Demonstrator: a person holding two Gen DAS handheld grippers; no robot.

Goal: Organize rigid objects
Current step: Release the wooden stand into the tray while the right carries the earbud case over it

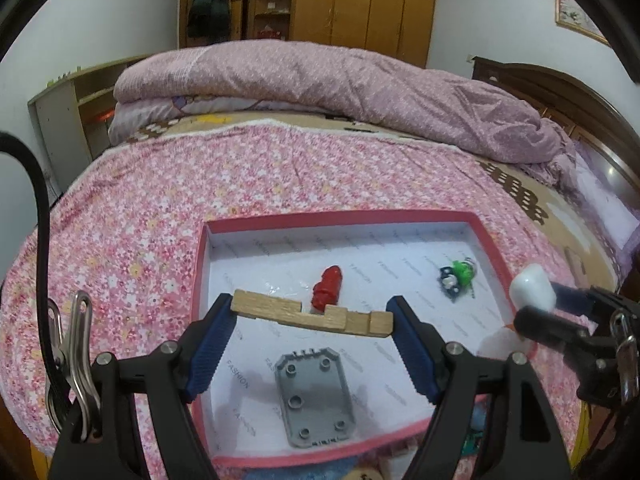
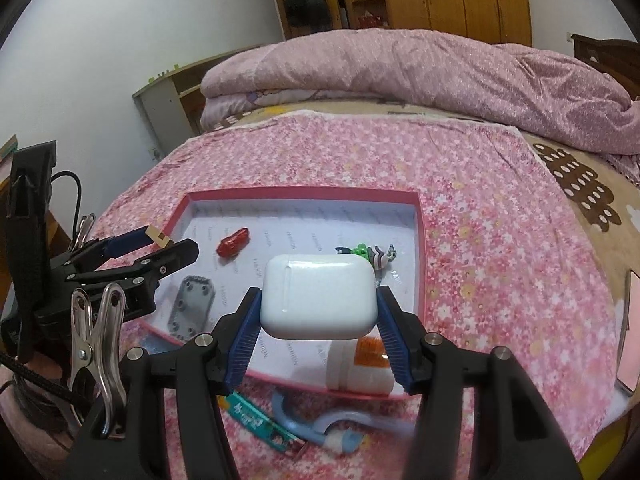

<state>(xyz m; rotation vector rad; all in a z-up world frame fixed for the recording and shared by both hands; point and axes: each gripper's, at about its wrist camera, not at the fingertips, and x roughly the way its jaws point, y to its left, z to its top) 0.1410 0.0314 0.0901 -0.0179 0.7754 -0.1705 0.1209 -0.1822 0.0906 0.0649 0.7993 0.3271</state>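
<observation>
Left wrist view: left gripper (image 1: 310,316) clenched on a notched wooden block (image 1: 312,314), pads on its two ends, held above the near half of the pink-rimmed box (image 1: 340,216). Right wrist view: right gripper (image 2: 318,308) clenched on a white earbud case (image 2: 319,295), pads on its short sides, hanging over the box's near right part.

Done so far, as judged from the layout: three items already lie on the box floor, namely a red toy (image 1: 329,290) at centre, a green figure (image 1: 460,276) far right, and a grey studded plate (image 1: 314,396) near centre.

Left to do: both held items are not yet set down. Outside the box, near its near rim on the floral bedspread (image 2: 500,240), a teal strip (image 2: 260,424) and a blue-handled object (image 2: 320,426) remain, so roughly half seems outstanding. A white bottle with an orange label (image 2: 362,368) lies at the near right rim; cannot tell whether it is fully inside.

Surroundings: folded pink quilt (image 1: 340,84) far across the bed, wooden wardrobe (image 1: 360,0) behind.

Obstructions: the grey plate sits directly below the block, and the red toy just beyond; free floor lies far left. The two grippers are near each other at the box's right rim.
</observation>
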